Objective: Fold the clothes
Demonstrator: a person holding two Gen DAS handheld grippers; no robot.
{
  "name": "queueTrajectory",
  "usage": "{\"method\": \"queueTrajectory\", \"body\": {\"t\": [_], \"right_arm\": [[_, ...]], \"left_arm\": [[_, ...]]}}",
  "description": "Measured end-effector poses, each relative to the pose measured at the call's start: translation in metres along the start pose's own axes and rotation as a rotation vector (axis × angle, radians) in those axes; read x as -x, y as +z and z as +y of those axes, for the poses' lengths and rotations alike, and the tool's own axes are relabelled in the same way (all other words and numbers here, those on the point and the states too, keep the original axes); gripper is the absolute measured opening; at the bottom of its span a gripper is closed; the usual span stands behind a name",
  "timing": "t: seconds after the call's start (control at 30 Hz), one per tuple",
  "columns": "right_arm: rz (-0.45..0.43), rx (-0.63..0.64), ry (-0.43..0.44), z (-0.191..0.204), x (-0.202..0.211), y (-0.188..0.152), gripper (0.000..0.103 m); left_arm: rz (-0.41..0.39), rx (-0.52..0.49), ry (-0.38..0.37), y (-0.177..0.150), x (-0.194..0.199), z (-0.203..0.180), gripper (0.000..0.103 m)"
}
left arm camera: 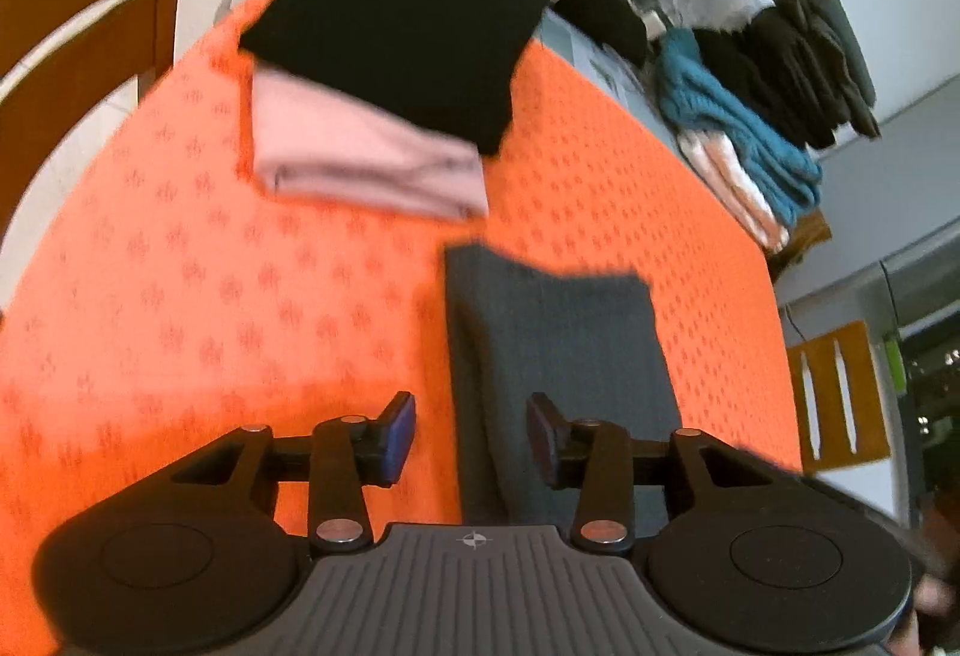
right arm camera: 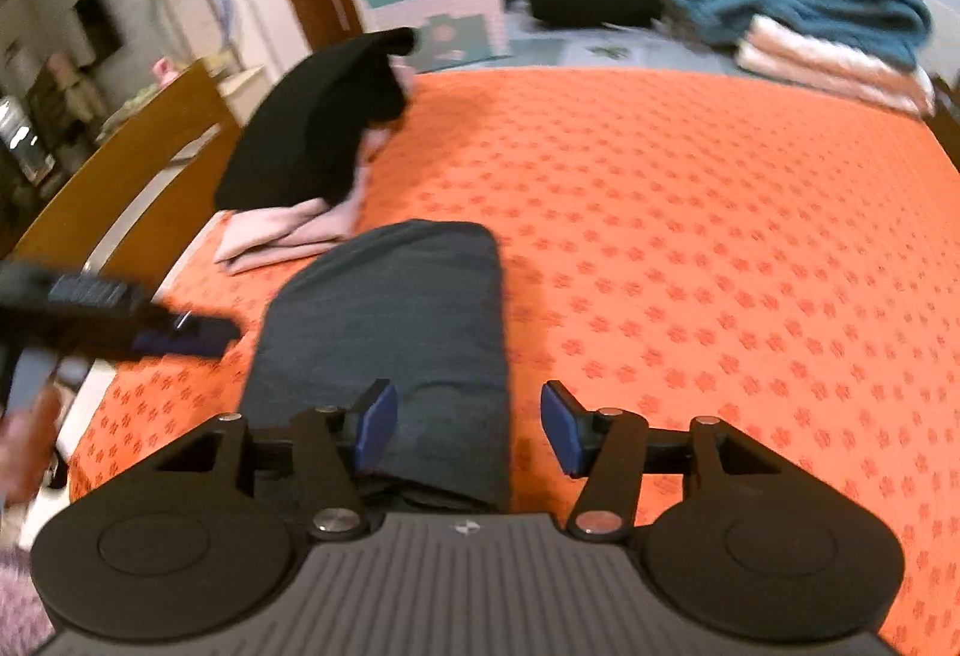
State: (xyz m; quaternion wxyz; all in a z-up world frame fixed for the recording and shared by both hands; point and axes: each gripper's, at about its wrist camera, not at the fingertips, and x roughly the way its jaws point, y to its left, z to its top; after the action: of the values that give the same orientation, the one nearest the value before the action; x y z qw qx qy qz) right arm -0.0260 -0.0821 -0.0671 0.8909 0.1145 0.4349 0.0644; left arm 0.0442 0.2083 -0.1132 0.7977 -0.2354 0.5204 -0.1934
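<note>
Grey folded garment (right arm camera: pixel 408 332) lies near the orange tablecloth's (right arm camera: pixel 690 248) front edge; left gripper (left arm camera: pixel 471 437) and right gripper (right arm camera: pixel 468 428) hover above it, jaws wide, empty.

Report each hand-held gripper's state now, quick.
Left hand-held gripper: open, holding nothing, above the grey garment.
Right hand-held gripper: open, holding nothing, over the same garment's near end.
</note>
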Motion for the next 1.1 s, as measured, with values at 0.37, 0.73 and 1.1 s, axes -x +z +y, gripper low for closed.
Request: {"method": "queueTrajectory", "body": {"t": [0.37, 0.73, 1.1], "right_arm": [[0.128, -0.205, 0.203, -0.042, -0.047, 0.005, 0.064], [0.212, -0.123, 0.371, -0.041, -0.078, 0.012, 0.047], [0.105, -0.012, 0.417, -0.060, -0.042, 0.055, 0.027]], "left_arm": [[-0.004, 0.123, 0.016, -0.042, -0.009, -0.012, 0.048], [-0.101, 0.172, 0.075, -0.056, -0.018, -0.042, 0.032], [-0.219, 0.061, 0.166, -0.043, -0.018, -0.114, 0.017]]}}
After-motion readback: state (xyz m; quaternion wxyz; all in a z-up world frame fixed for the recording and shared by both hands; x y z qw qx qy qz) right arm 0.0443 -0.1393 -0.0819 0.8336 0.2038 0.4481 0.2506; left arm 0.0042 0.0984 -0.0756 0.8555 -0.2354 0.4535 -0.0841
